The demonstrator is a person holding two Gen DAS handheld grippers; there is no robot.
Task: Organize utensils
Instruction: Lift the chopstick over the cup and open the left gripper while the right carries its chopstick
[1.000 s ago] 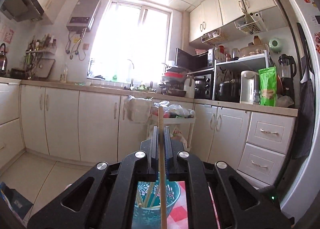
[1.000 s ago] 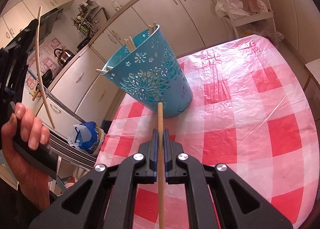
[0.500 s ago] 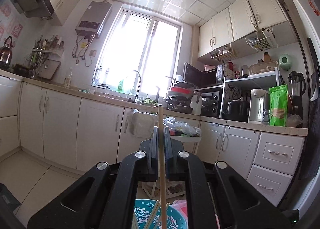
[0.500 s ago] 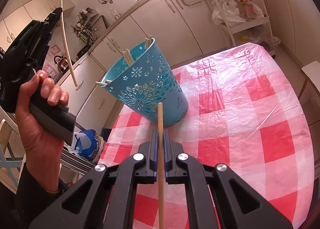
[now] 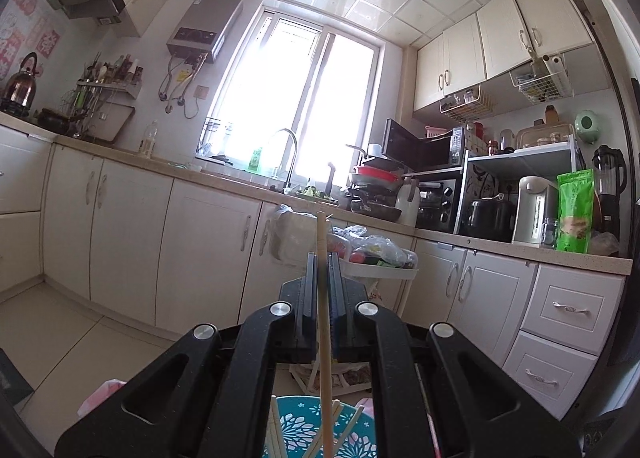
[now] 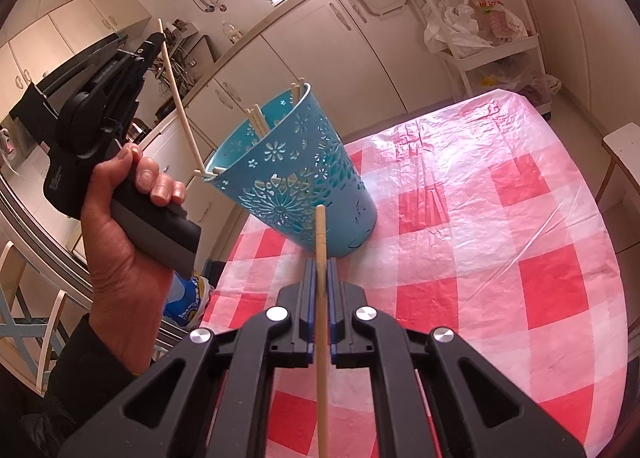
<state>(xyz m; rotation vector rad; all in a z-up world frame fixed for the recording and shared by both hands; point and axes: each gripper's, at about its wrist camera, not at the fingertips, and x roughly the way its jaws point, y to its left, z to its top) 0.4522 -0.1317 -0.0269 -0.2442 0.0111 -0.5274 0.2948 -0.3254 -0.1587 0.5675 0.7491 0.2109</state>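
Note:
A teal cut-out holder stands on the red-checked tablecloth with several wooden chopsticks inside. My left gripper is shut on a chopstick held upright; in the right wrist view that gripper is left of the holder and its chopstick slants down with the lower tip at the holder's rim. The holder's mouth shows below in the left wrist view. My right gripper is shut on another chopstick pointing at the holder's base.
Cream cabinets and a counter with sink line the far wall. A white trolley with bags stands beyond the table. A chair and a blue bag sit at the table's left edge.
My left gripper has moved right and down toward the holder; its chopstick's lower tip has come from well left of the holder to the rim. The right gripper has barely moved.

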